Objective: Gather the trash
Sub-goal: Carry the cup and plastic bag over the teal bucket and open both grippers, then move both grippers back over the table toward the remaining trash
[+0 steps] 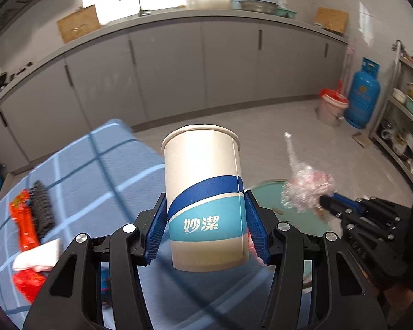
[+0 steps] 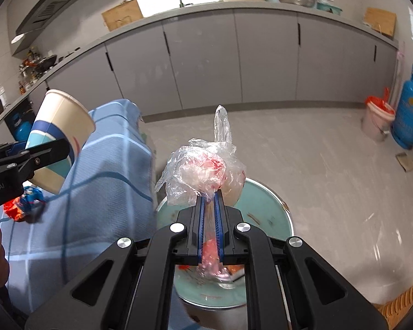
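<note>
The left claw (image 1: 206, 231) grips a paper cup (image 1: 203, 192) above the blue checked table (image 1: 96, 159); the right claw (image 2: 209, 206) is clamped on a crumpled plastic bag (image 2: 203, 170), held over the pale green bin (image 2: 269, 211) on the floor

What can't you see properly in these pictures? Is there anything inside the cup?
- Inside of the paper cup: left wrist view sees only its outside; right wrist view too.
- Red stuff in the crumpled plastic wrap: wrinkled film blurs it.
- Bottom of the teal bin: right gripper covers much of it.
- Orange wrapper on the checked cloth: motion blur, print unreadable.
</note>
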The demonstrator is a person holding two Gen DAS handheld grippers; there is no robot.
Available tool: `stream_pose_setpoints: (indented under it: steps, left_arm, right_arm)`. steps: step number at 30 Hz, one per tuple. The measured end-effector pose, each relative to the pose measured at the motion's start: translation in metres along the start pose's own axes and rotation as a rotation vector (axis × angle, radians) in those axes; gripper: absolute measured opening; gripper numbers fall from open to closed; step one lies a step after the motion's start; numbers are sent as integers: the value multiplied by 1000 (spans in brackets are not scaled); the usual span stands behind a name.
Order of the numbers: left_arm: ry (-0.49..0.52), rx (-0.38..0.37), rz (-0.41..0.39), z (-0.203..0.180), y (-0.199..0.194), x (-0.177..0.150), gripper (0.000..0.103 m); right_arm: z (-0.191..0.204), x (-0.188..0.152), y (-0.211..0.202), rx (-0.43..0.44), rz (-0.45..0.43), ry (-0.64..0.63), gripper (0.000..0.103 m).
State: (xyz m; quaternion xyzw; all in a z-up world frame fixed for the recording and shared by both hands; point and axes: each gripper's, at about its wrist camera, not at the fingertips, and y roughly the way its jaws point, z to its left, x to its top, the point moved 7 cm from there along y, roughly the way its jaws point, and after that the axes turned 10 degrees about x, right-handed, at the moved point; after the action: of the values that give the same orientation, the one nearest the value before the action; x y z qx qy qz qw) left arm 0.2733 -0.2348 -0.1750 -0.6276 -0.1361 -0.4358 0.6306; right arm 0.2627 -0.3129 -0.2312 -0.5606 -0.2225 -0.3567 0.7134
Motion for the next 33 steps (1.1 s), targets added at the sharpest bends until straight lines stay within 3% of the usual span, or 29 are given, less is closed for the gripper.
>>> stream_pose_setpoints:
  steps: [11, 14, 15, 22, 33]
  left_arm:
    - [69, -65, 47, -48, 26, -9, 59]
    - [62, -73, 58, -48, 29, -11, 77]
    - [62, -69, 57, -47, 29, -11, 77]
    - [48, -50, 56, -34, 24, -12, 83]
    - [-10, 56, 36, 25, 2, -20, 88]
  right_arm:
    - [-33, -28, 14, -23, 70, 45, 11]
    - [-38, -35, 20, -35, 80, 56, 24]
    - [-40, -38, 21, -36, 83, 61, 36]
    - [-48, -40, 15, -66, 67, 81, 59]
    - [-13, -26, 4, -34, 41, 47, 64]
